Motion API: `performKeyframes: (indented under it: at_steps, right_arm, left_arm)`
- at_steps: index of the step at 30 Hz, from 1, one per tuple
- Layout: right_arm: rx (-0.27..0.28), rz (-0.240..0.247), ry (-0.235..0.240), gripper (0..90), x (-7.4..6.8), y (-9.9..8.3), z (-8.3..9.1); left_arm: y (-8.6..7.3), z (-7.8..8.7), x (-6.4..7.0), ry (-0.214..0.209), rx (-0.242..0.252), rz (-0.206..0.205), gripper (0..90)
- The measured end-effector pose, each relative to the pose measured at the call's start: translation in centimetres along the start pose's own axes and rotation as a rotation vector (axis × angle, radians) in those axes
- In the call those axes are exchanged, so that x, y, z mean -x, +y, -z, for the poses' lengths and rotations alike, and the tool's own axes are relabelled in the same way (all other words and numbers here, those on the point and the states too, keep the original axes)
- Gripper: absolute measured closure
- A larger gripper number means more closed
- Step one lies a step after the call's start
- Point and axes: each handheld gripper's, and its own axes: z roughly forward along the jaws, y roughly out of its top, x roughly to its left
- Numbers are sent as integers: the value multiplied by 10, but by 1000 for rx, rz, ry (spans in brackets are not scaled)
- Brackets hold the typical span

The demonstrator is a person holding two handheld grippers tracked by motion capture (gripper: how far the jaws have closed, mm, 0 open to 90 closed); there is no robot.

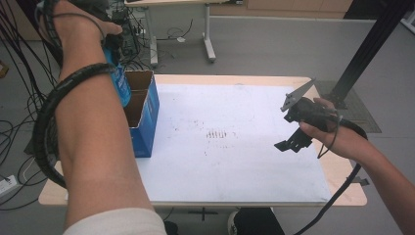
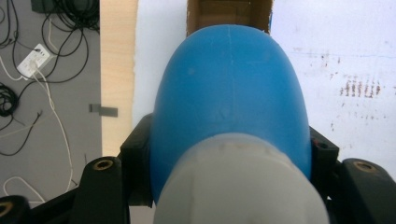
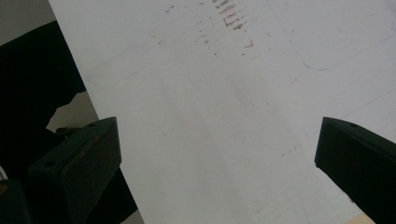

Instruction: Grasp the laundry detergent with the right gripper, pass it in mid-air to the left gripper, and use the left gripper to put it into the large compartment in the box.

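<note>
At the far left, the person's raised left arm carries the left gripper (image 1: pixel 111 39) high above the table's left end, a black spiral-wrapped cable (image 1: pixel 46 122) coiling down around the forearm; the gripper's jaws are clenched on a translucent blue plastic bottle with a white cap (image 1: pixel 120 83); in the high view the bottle hangs roughly upright, its long axis close to vertical with a slight lean, its base pointing down toward the open blue cardboard box with brown inner walls (image 1: pixel 146 117); the bottle's lower end sits just above the box's open top, and I cannot tell whether it touches the rim. In the left gripper view the bottle (image 2: pixel 231 98) runs straight away from the camera, white cap nearest the lens, rounded blue body beyond, a black jaw pressed against each side; past its far end the brown inside of the box (image 2: pixel 229 14) shows directly in line.

The box stands on the left edge of the white sheet covering the light wooden table (image 1: pixel 342 176); the sheet (image 1: pixel 235 142) bears faint brownish smudges near its middle.

At the right, the person's right hand (image 1: pixel 337 137) holds the right gripper (image 1: pixel 293 142) above the sheet's right side, tilted downward; in the right gripper view its two black jaws stand wide apart, released, with bare sheet (image 3: pixel 210 116) between them.
</note>
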Motion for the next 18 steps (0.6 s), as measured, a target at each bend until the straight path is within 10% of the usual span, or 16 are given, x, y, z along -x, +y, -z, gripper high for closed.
performKeyframes:
  at_steps: [18]
  right_arm:
    - [-7,3,4,3,-3,2,-6]
  left_arm:
    - [-3,-81,4,-17,-34,-20,379]
